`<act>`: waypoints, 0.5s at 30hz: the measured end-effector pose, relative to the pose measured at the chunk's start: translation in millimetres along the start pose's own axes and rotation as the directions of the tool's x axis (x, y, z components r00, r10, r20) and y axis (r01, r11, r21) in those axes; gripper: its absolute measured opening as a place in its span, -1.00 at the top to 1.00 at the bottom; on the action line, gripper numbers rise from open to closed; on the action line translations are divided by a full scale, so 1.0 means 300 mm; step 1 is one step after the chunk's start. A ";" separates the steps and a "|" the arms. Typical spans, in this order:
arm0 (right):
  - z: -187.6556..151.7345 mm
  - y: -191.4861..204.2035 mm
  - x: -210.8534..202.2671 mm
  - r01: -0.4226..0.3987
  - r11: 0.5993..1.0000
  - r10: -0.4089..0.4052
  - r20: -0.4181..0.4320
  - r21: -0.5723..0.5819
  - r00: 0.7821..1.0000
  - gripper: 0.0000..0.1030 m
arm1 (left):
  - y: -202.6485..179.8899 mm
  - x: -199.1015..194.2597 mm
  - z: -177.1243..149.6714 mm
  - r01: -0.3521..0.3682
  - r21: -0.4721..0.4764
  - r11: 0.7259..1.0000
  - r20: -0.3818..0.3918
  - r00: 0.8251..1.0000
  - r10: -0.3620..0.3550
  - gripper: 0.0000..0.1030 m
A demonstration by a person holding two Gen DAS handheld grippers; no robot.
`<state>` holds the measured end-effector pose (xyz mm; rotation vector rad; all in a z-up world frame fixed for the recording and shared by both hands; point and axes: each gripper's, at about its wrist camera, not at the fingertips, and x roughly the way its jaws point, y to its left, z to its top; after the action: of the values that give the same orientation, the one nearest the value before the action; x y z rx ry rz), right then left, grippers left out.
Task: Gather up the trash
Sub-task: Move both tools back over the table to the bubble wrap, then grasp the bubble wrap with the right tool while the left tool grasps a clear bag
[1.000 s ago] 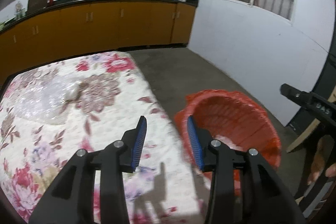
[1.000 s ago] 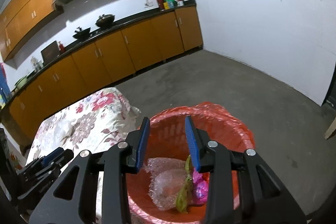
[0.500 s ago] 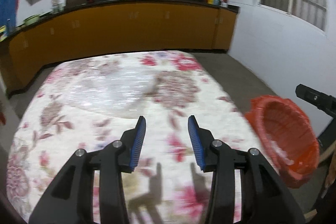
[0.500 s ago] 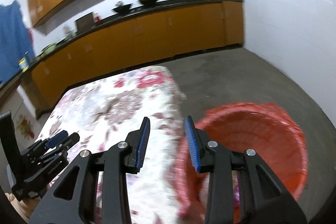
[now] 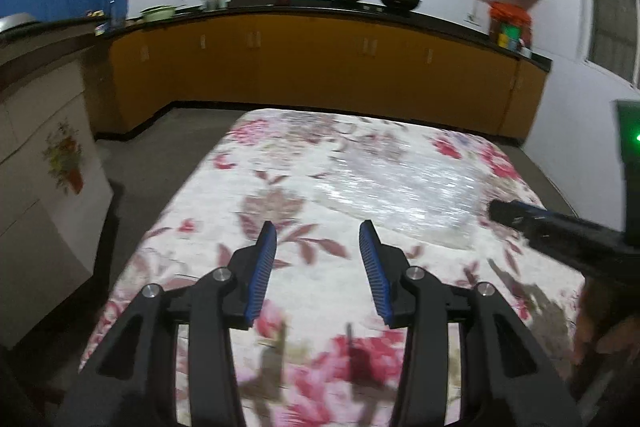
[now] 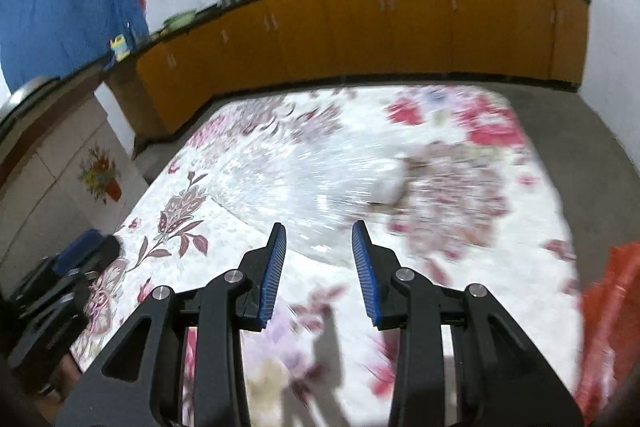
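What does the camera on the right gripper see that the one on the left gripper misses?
Only the right wrist view shows the edge of the red basket at its right border, and the left gripper from the side.

Only the left wrist view shows the right gripper reaching in from the right, and the window.

Both show the floral tablecloth, the clear plastic sheet lying on it, the orange cabinets and the blue cloth. Each gripper's jaws stand open and empty.
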<state>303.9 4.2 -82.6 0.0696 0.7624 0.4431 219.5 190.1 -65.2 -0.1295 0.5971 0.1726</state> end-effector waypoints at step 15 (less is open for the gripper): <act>-0.024 0.059 0.222 0.094 0.989 -0.111 -0.151 -0.116 0.982 0.68 | 0.118 0.057 0.012 -0.006 -0.059 0.998 -0.009 1.000 0.006 0.12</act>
<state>335.0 46.9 -127.4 -0.1069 0.8917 0.3936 228.4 227.3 -74.6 -0.1862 0.6019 0.1958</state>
